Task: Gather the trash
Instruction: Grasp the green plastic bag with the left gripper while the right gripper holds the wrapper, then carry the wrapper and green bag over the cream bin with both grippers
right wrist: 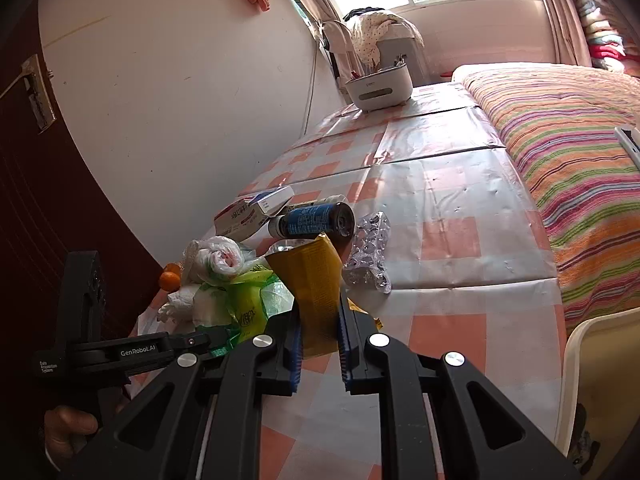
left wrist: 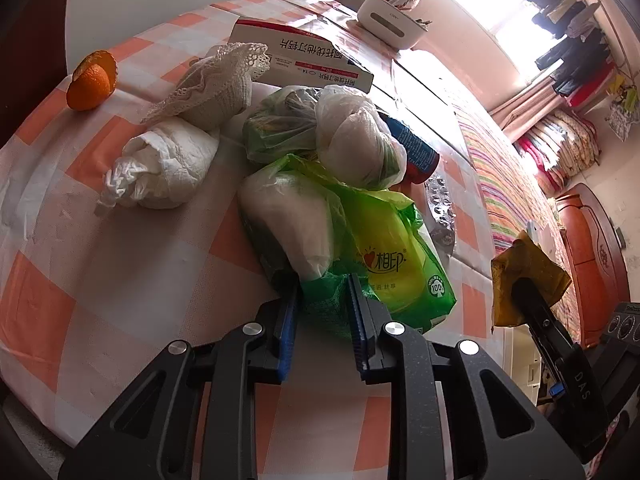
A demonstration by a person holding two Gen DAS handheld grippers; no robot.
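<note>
Left wrist view. The left gripper (left wrist: 322, 300) pointed down at a table (left wrist: 120, 280) under an orange-and-white checked cover, its blue-padded jaws drawn in on the near edge of a green plastic bag (left wrist: 384, 248). The bag was translucent, crumpled, printed with Chinese characters, and packed with white tissue. Beyond it lay a knotted clear bag (left wrist: 352, 140) of pale waste, a wad of white tissue (left wrist: 168, 164) to the left, a lace cloth (left wrist: 216, 80), a red-and-white carton (left wrist: 304, 54) and, far left, a part-peeled orange (left wrist: 90, 80). A blue can (left wrist: 416, 148) was largely hidden behind the bags; a foil blister sheet (left wrist: 440, 208) showed only as a strip. At right the right gripper (left wrist: 524, 284) was seen from the side, clamped on a mustard-yellow wrapper (left wrist: 516, 264) held clear of the table. A white bin (left wrist: 394, 20) stood at the far end.

Right wrist view. The wrapper (right wrist: 316, 280) stood upright between the narrowly set jaws of the right gripper (right wrist: 318, 332), creased, with fine print too small to read. Only here were the whole can (right wrist: 316, 220) on its side, the full blister sheet (right wrist: 370, 256) and a striped bedspread (right wrist: 560, 184) at right shown. The left gripper's tips were hidden by its own black body; part of a hand (right wrist: 68, 424) gripped its handle. The green bag (right wrist: 248, 304) was partly covered, the orange (right wrist: 170, 278) nearly concealed.
</note>
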